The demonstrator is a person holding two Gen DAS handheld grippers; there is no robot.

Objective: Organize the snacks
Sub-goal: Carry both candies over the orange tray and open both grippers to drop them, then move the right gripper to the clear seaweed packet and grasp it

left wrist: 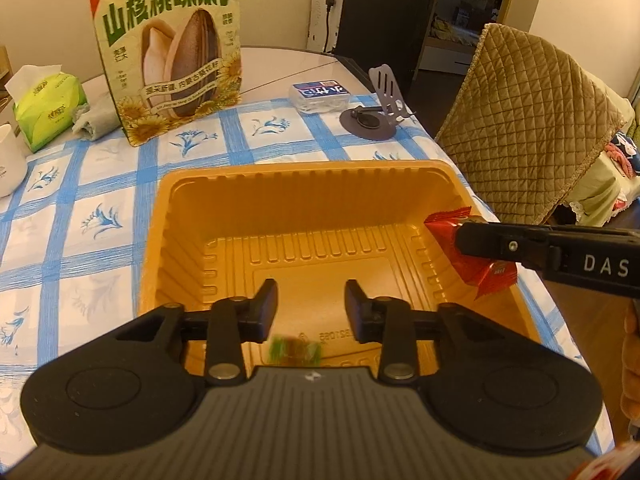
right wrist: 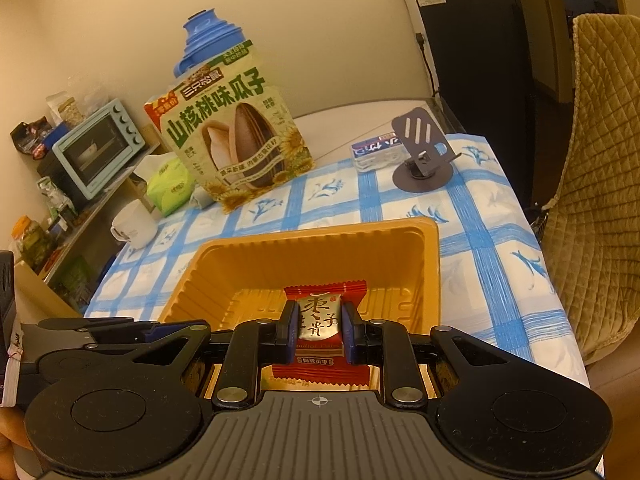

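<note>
While the left gripper (left wrist: 311, 305) is being held open over the tray (left wrist: 304, 178) | red candy (right wrist: 320, 322) is being pinched by right gripper (right wrist: 320, 326), prob for dropping near right edge

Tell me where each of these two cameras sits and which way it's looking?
Left wrist: on the left gripper, looking down into the orange tray; its own open fingers and the right gripper show.
Right wrist: on the right gripper, facing the tray; its fingers clamp a red snack packet.
Shared: tray, red packet, sunflower seed bag, phone stand.
</note>
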